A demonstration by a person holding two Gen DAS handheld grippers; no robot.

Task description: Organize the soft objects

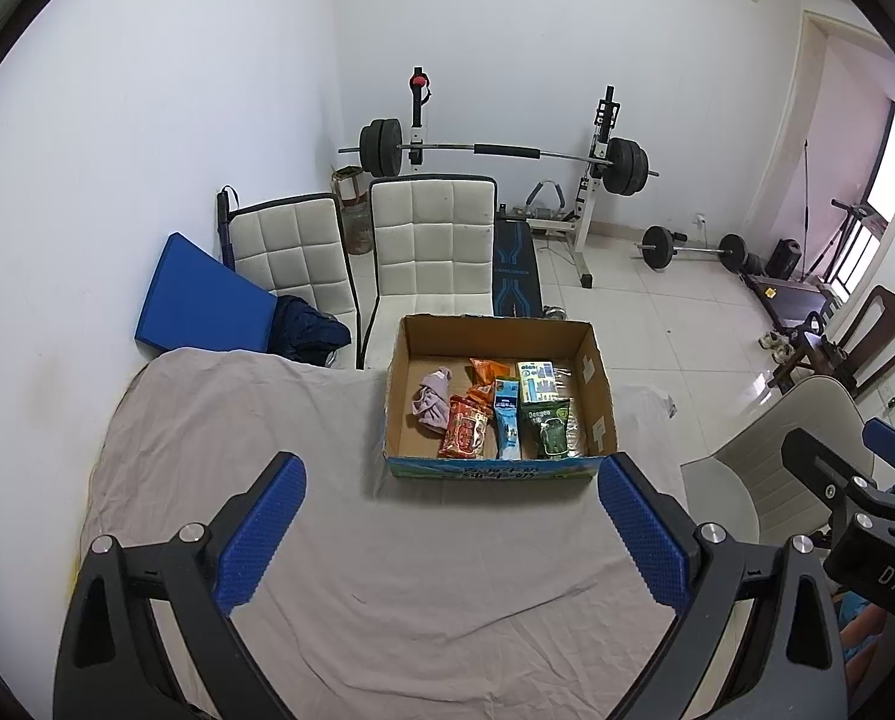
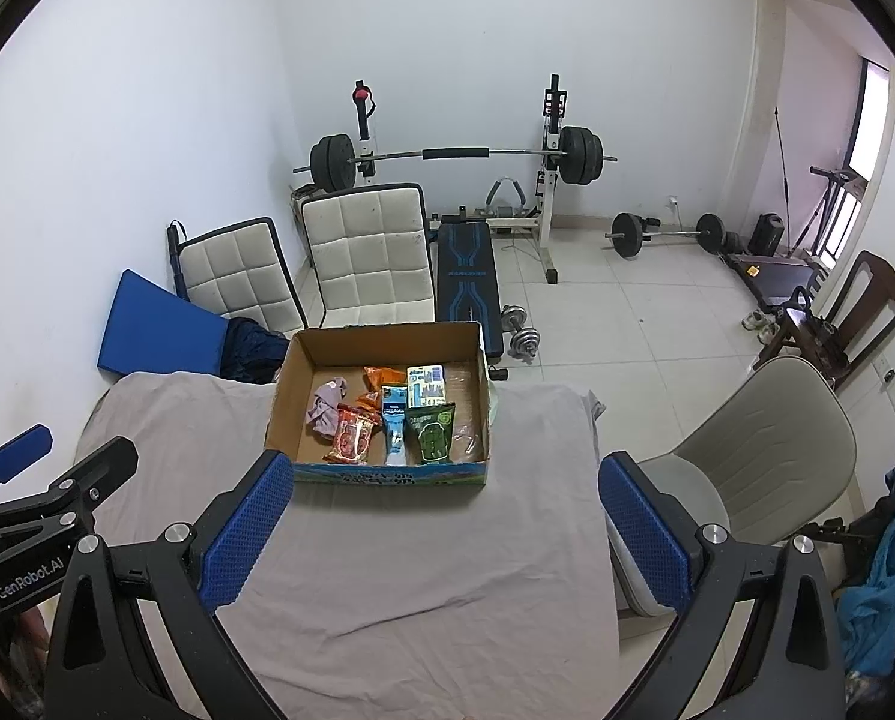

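Cardboard box (image 1: 495, 420) at 12 o'clock on the cloth-covered worktop (image 1: 387, 570), packed.
Left gripper (image 1: 450, 516) and right gripper (image 2: 441, 516): jaws apart, empty. Pink cloth (image 1: 432, 402) and pouches lie inside; nothing loose remains, so the task appears near complete.

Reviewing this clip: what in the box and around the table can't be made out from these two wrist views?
- Print on the packets in the cardboard box: too small in both views.
- Clear wrapped item at the box's right wall: contents unreadable through glare.
- Bunched pink cloth: what kind of item it is stays unclear.
- Table under the grey sheet: fully covered.
- Left gripper and right gripper: open, handles cut off by the frame.
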